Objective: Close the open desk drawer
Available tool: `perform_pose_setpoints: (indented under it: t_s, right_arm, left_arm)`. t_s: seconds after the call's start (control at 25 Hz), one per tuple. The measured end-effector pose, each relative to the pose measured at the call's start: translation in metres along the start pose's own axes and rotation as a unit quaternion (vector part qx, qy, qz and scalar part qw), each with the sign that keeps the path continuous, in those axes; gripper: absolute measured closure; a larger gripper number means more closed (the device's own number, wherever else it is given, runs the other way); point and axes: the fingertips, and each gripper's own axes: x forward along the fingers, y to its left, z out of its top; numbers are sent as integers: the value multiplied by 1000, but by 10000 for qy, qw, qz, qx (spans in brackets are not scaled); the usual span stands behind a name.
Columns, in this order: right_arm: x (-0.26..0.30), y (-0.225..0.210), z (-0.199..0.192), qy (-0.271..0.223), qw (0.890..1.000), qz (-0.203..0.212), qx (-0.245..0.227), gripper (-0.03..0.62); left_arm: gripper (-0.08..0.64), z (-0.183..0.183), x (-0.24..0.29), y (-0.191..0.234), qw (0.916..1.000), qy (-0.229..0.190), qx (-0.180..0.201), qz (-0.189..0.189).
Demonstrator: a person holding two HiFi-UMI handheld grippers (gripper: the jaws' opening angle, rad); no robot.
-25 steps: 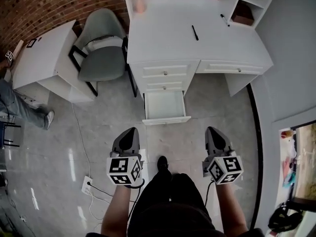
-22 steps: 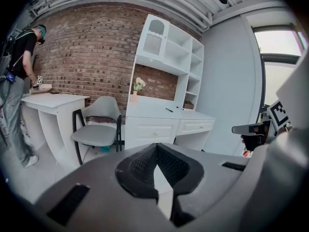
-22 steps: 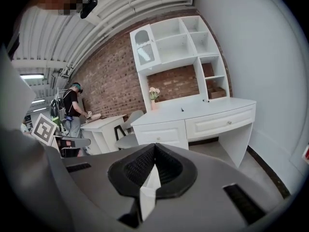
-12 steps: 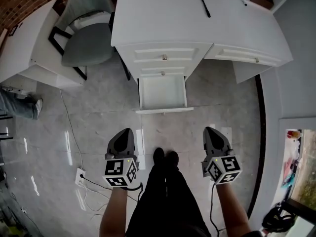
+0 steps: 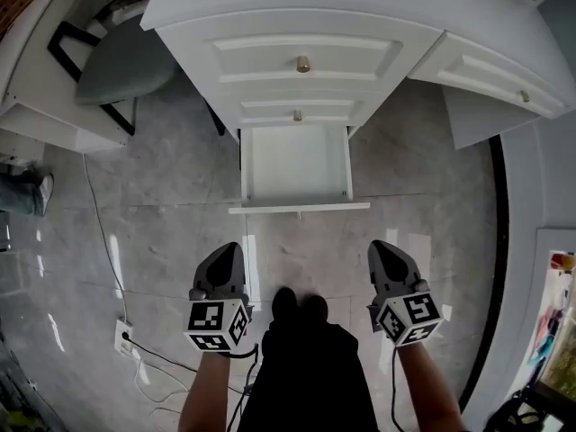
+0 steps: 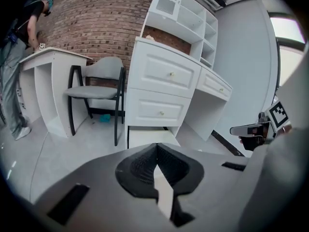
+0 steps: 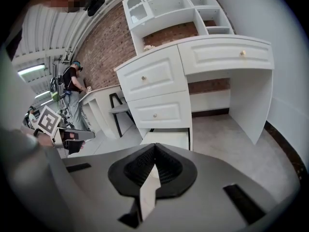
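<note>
The white desk (image 5: 297, 12) has a stack of drawers with brass knobs. Its bottom drawer (image 5: 295, 165) is pulled out over the floor, empty inside, with its front panel (image 5: 299, 208) toward me. My left gripper (image 5: 227, 252) and right gripper (image 5: 385, 248) are held side by side short of that panel, touching nothing. Both are shut with nothing between the jaws. The open drawer (image 6: 147, 137) lies beyond the closed tip of the left gripper (image 6: 157, 146). It shows likewise as the drawer (image 7: 166, 138) past the right gripper (image 7: 154, 146).
A grey chair (image 5: 117, 66) stands left of the desk, beside a white side table (image 5: 36, 115). A cable and floor socket (image 5: 123, 336) lie at the lower left. Another person's leg (image 5: 22, 192) is at the left edge. My shoes (image 5: 299, 302) are between the grippers.
I have stepped toward the desk, so the open drawer is larger and nearer the grippers. Both grippers stay shut and the drawer has not moved.
</note>
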Motion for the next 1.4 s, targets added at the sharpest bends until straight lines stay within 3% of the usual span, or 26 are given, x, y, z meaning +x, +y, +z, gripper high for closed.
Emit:
perform_pose_setpoints:
  t_s: [0.28, 0.6, 1.08, 1.4]
  right_arm:
    - [81, -43, -85, 263, 9995, 69, -152, 588]
    - [149, -65, -149, 426, 9985, 117, -310, 588]
    - [197, -79, -168, 336, 9983, 148, -445, 588]
    - [228, -83, -155, 254, 9981, 135, -543, 588]
  left_arm:
    - [551, -80, 88, 23, 9998, 164, 82, -37]
    - [551, -139, 151, 45, 9997, 228, 100, -21]
    - [551, -142, 180, 61, 9999, -96, 63, -5]
    - [551, -126, 201, 68, 9991, -408, 103, 59]
